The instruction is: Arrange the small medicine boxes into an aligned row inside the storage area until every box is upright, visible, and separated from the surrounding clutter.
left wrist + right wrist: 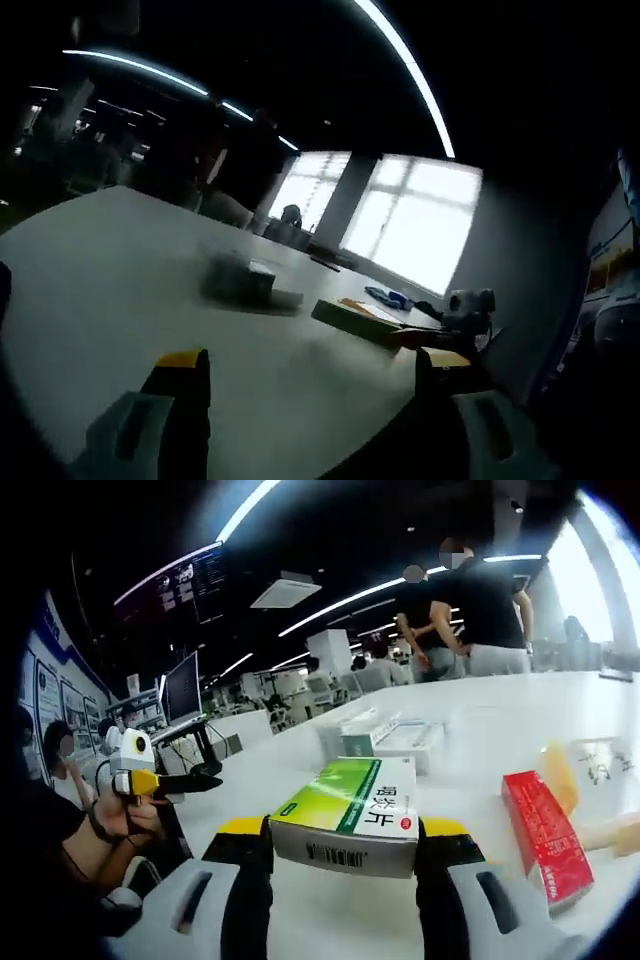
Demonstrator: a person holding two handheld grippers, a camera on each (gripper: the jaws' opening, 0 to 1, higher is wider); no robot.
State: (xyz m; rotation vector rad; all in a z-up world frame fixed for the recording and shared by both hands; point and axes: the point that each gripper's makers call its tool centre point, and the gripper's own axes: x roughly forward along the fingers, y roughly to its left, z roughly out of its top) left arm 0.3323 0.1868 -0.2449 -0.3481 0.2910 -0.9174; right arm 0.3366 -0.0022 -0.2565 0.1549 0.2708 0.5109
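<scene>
- In the right gripper view, the left gripper shows at nine o'clock, held off the edge of the white table in a person's hand. In its own view its jaws stand apart with nothing between them, probably waiting its turn.
- The right gripper is clamped on the green-and-white medicine box, lying flat with its barcode end toward the camera, at six o'clock. I judge it is being carried to the row and must be stood upright.
- More pale boxes sit at twelve o'clock.
- A red box lies flat at three o'clock, near the carried box; it could crowd a set-down there.
- People stand beyond the far edge.
</scene>
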